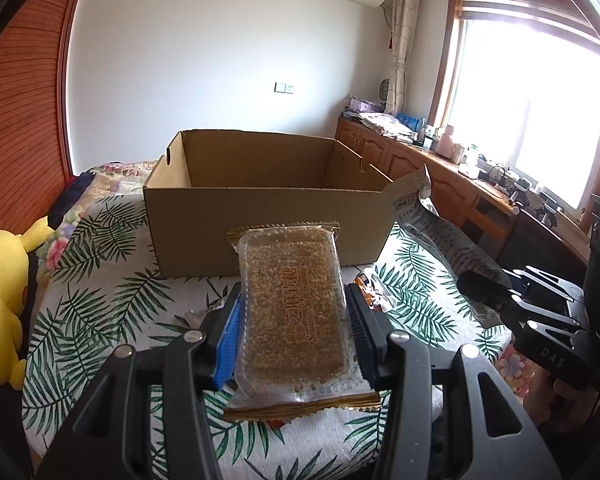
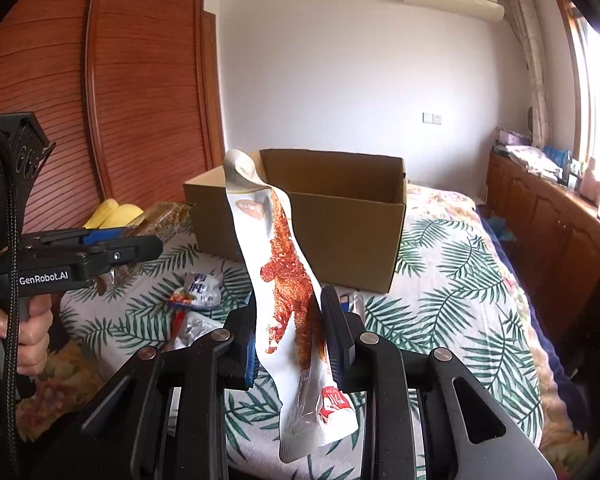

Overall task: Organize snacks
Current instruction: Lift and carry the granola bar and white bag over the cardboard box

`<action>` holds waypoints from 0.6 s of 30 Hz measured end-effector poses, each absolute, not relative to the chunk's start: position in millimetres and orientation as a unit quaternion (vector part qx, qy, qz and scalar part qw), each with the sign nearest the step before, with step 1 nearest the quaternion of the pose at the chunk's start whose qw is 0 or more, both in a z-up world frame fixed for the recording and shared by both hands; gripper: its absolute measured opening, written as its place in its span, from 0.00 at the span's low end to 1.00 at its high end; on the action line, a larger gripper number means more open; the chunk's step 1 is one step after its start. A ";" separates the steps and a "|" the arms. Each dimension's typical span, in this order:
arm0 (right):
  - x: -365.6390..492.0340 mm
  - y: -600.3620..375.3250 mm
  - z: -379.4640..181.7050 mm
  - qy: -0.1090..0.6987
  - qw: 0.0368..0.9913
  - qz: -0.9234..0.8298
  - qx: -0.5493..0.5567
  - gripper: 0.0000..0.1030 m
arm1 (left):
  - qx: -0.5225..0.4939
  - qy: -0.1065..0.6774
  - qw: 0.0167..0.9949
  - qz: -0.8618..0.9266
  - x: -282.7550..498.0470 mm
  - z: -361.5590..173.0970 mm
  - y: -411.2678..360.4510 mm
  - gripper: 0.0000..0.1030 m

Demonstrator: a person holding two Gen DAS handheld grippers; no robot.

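- Grippers: two; left gripper squeezed one sesame bar; right gripper squeezed one white snack bag
- Box: one, open
- Loose packets lay on the bedspread

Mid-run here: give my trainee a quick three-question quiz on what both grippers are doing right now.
1. True or false: the left gripper is shut on a sesame candy bar.
2. What does the right gripper hold? A) a yellow plush B) a white snack pouch C) nothing
3. Fill in: the open ____ box stands on the bed beyond both grippers.

Key: 1 true; 2 B; 3 cardboard.
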State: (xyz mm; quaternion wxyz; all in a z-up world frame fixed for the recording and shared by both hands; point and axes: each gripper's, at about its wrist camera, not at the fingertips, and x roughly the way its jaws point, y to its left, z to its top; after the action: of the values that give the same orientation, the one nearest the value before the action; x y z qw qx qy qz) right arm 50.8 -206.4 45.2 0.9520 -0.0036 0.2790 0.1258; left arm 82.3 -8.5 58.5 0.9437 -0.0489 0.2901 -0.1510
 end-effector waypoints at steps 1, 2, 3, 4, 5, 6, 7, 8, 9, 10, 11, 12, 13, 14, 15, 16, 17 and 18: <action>52.1 -206.7 46.4 0.278 0.952 0.124 -0.004 0.25 | -0.048 0.289 0.944 -0.152 84.3 59.7 -8.3 0.46; 53.3 -206.8 47.4 0.277 0.953 0.123 -0.004 0.25 | -0.047 0.287 0.944 -0.153 86.8 61.3 -8.2 0.46; 54.7 -206.9 49.0 0.275 0.953 0.123 -0.005 0.25 | -0.045 0.286 0.945 -0.154 89.0 62.3 -8.6 0.46; 56.1 -206.2 49.8 0.274 0.954 0.122 -0.007 0.25 | -0.043 0.284 0.945 -0.154 90.9 63.7 -8.6 0.46; 58.2 -206.2 51.1 0.274 0.954 0.122 -0.008 0.25 | -0.042 0.282 0.946 -0.154 93.8 65.0 -8.1 0.46; 60.4 -205.7 52.6 0.272 0.955 0.121 -0.012 0.25 | -0.042 0.280 0.946 -0.155 98.0 67.2 -7.4 0.46; 62.8 -205.3 53.7 0.270 0.955 0.120 -0.015 0.25 | -0.043 0.278 0.947 -0.156 101.7 68.7 -6.6 0.46; 66.2 -204.7 55.1 0.269 0.956 0.118 -0.018 0.25 | -0.043 0.278 0.947 -0.156 104.2 69.7 -5.9 0.46; 68.8 -204.7 56.2 0.268 0.956 0.118 -0.020 0.25 | -0.043 0.276 0.947 -0.157 109.9 71.8 -4.5 0.46; 73.3 -204.8 57.7 0.267 0.956 0.117 -0.022 0.25 | -0.044 0.276 0.947 -0.157 112.4 72.6 -3.6 0.46; 76.1 -204.9 58.5 0.267 0.956 0.117 -0.023 0.25 | -0.044 0.275 0.948 -0.157 116.7 74.3 -2.1 0.46; 80.8 -204.8 60.1 0.265 0.957 0.117 -0.025 0.25 | -0.042 0.273 0.948 -0.156 122.1 76.2 -0.7 0.46; 84.4 -205.1 61.5 0.264 0.957 0.117 -0.027 0.25 | -0.041 0.272 0.949 -0.155 126.1 77.5 0.8 0.46; 88.4 -205.0 62.9 0.262 0.958 0.117 -0.029 0.25 | -0.040 0.269 0.950 -0.154 132.9 79.6 2.7 0.46; 93.6 -205.0 64.2 0.260 0.958 0.117 -0.030 0.25 | -0.040 0.268 0.950 -0.153 136.1 80.6 4.1 0.46; 98.2 -205.9 65.2 0.259 0.958 0.118 -0.031 0.25 | -0.040 0.267 0.951 -0.152 143.7 82.1 6.2 0.46; 103.2 -206.6 66.2 0.258 0.958 0.118 -0.031 0.25 | -0.041 0.267 0.951 -0.152 147.0 83.0 6.6 0.46; 109.3 -206.9 67.2 0.258 0.958 0.118 -0.033 0.25 | -0.041 0.266 0.951 -0.150 154.1 84.2 8.2 0.46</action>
State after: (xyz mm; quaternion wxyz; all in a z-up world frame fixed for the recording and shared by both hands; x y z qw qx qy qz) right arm 109.3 -206.9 67.2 0.9584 -0.0327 0.2577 0.1182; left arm 154.1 8.2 84.2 0.9512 -0.0414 0.2663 -0.1504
